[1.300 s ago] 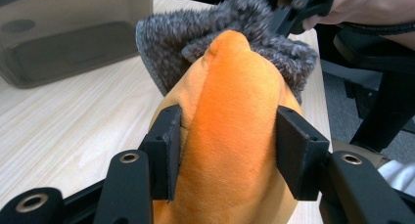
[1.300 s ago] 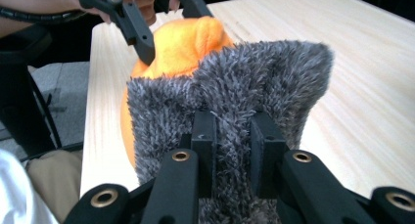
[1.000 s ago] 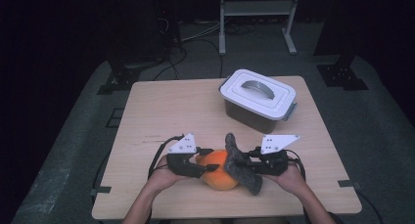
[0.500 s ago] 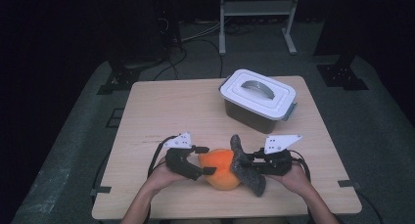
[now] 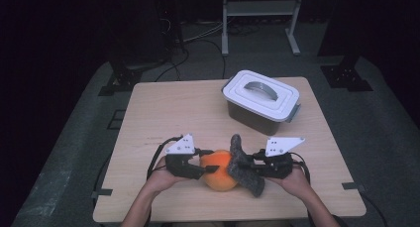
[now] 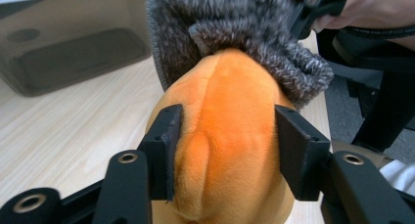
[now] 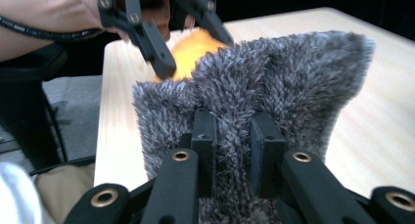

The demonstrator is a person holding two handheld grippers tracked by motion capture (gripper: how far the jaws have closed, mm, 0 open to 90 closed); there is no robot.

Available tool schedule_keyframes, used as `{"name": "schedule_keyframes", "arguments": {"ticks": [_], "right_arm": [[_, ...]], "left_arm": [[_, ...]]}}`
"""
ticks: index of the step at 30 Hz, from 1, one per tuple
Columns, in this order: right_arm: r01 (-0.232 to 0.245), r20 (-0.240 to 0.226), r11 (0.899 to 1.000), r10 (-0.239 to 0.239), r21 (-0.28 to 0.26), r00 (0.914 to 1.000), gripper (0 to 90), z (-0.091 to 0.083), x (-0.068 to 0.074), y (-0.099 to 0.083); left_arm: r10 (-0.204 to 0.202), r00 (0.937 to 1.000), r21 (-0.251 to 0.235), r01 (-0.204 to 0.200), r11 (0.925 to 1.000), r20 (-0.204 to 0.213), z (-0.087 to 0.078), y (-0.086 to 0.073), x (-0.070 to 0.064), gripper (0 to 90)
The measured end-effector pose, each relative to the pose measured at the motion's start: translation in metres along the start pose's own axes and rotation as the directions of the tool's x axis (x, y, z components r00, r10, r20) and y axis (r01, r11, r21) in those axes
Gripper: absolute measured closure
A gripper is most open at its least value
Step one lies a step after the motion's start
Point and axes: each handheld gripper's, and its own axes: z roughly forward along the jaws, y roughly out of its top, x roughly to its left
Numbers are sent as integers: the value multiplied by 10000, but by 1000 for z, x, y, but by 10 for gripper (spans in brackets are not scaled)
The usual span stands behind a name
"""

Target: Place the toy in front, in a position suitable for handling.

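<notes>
Near table's front edge, one orange plush (image 5: 220, 170) squeezed by left gripper (image 5: 202, 163) jaws, one grey sock (image 5: 243, 167) pinched by right gripper (image 5: 250, 162) jaws

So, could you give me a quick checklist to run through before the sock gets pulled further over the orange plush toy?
1. Left gripper holds the orange plush toy: ok, a jaw pad presses each side.
2. Right gripper grips the grey fuzzy sock: ok, jaws pinch a fold of it.
3. Sock opening is over the toy's end: ok, the cuff wraps its far tip in the left gripper view.
4. Toy is resting on the table: cannot tell.
5. Lidded container is out of the way: ok, it stands apart at the far side.
</notes>
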Motion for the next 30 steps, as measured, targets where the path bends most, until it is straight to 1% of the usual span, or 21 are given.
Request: {"name": "schedule_keyframes", "arguments": {"ticks": [1, 3, 4, 5, 6, 8, 9, 10, 11, 12, 13, 15, 16, 18, 19, 20, 23, 24, 26, 28, 30], "right_arm": [[-58, -14, 10000, 58, 37, 10000, 747, 0, -2, -2], [-1, 44, 9997, 0, 240, 10000, 747, 0, -2, -3], [2, 22, 9996, -2, 289, 10000, 748, 0, -2, -4], [-32, -44, 9996, 33, 274, 10000, 747, 0, -2, -5], [-3, -81, 9994, 6, 334, 10000, 747, -1, -3, -5], [-27, -31, 9989, 28, 470, 10000, 746, -5, -4, -3], [-40, 67, 9994, 38, 338, 10000, 747, -9, -5, -1], [-36, 211, 9999, 34, 96, 9998, 746, -15, -4, 2], [-84, 217, 9997, 89, -238, 9997, 747, -20, -4, 6], [-96, 177, 9986, 105, -514, 9998, 747, -24, -4, 10], [-18, 211, 9982, 31, -605, 9998, 747, -26, -3, 12], [103, 154, 9988, -96, -480, 9998, 747, -23, -1, 13], [107, 67, 9997, -105, -238, 9999, 747, -18, 0, 10], [13, -33, 10000, -13, -65, 10000, 746, -12, -1, 4], [-117, -148, 9999, 115, -100, 9998, 746, -11, -3, 3], [-112, -175, 9999, 111, -95, 9998, 746, -11, -4, 2], [-58, -221, 9999, 61, 105, 9997, 745, -13, -5, 0], [-29, -220, 9997, 35, 261, 9998, 745, -14, -7, -1], [-185, -236, 9993, 193, 337, 9995, 745, -19, -10, -4], [-169, -99, 9998, 170, 66, 9998, 748, -23, -9, 0], [38, -48, 9997, -39, -259, 10000, 748, -24, -4, 7]], "left_arm": [[-113, 9999, -104, 113, 9999, -43, 0, -1, 1, 412], [-519, 9986, -147, 518, 9986, -58, 2, -3, 5, 267], [-700, 9975, -117, 700, 9975, 24, 3, -4, 7, 221], [-837, 9963, -195, 841, 9963, 192, 4, -6, 7, 236], [-839, 9961, -259, 847, 9961, 281, 5, -7, 7, 270], [-570, 9980, -282, 578, 9979, 270, 5, -6, 5, 363], [-457, 9985, -278, 465, 9985, 285, 6, -5, 3, 384], [-325, 9987, -303, 337, 9990, 389, 8, -5, 1, 391], [-183, 9982, -332, 202, 9992, 565, 10, -5, -1, 393], [-85, 9978, -368, 110, 9993, 663, 13, -4, -3, 394], [-14, 9978, -371, 39, 9993, 663, 15, -4, -5, 394], [30, 9978, -359, -6, 9994, 670, 17, -2, -6, 384], [6, 9977, -351, 18, 9994, 682, 17, -2, -6, 370], [-124, 9974, -287, 145, 9995, 711, 17, -3, -6, 316], [-284, 9970, -335, 309, 9990, 714, 17, -4, -4, 277], [-498, 9963, -322, 521, 9981, 695, 18, -4, -3, 255], [-640, 9942, -373, 674, 9970, 865, 20, -6, -2, 251], [-474, 9954, -371, 506, 9980, 838, 20, -6, -3, 300], [-249, 9981, -482, 276, 9985, 560, 19, -4, -6, 403], [28, 9991, -465, -9, 9989, 418, 19, 0, -10, 446], [271, 9992, -489, -257, 9985, 277, 19, 4, -14, 461]]}}
